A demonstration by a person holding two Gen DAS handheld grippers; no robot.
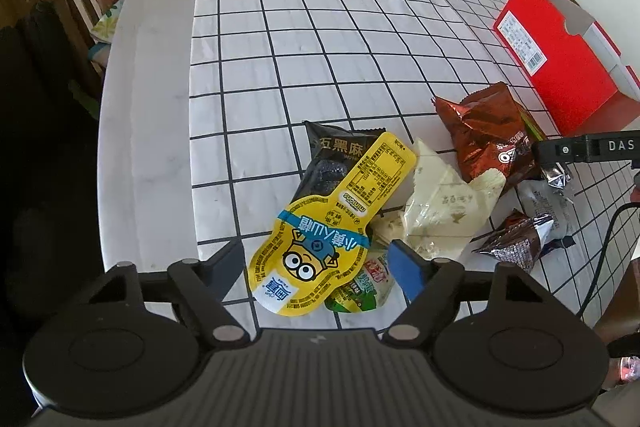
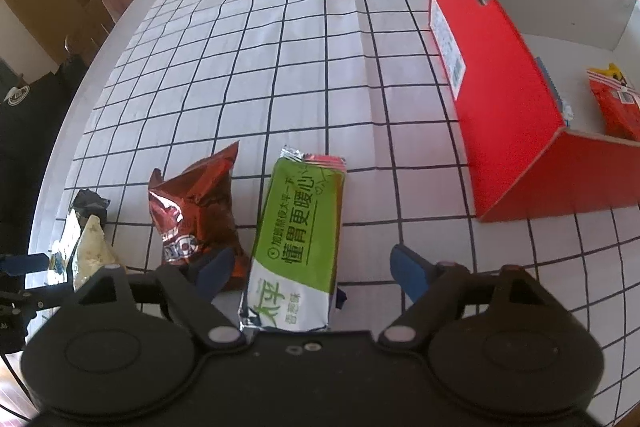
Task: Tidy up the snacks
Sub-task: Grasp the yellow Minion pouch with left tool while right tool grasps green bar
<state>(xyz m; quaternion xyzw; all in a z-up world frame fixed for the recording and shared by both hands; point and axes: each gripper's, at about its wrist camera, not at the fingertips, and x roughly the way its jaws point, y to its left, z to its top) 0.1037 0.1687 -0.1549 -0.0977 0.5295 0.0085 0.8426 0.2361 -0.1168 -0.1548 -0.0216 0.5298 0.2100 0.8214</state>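
Much of the heap is only half seen. In the left wrist view the yellow cartoon pouch (image 1: 320,227) overlaps a black packet (image 1: 332,163) and a green-and-white sachet (image 1: 364,291), so that just an end of each shows. Beside them lies a crumpled cream wrapper (image 1: 440,215), its print too faint to read, and a glossy brown foil bag (image 1: 488,143) with a puckered top. Two small silvery packets (image 1: 520,239) sit near the right edge, blurred.

The left tongs (image 1: 320,267) stand partly open over the yellow pouch, one blue pad at its right side, the other finger in shadow at its left; no pad presses it that I can make out.

In the right wrist view the right tongs (image 2: 310,275) are also partly open, straddling a flat green foil bar (image 2: 300,239) with crimped silver ends (its near end is cut off by the tool body). Neither pad touches it.

The red cardboard box (image 2: 500,99) stands open on the gridded cloth of the surface (image 2: 240,67), off to the right, with a red packet (image 2: 616,103) inside, part cut off by the frame.
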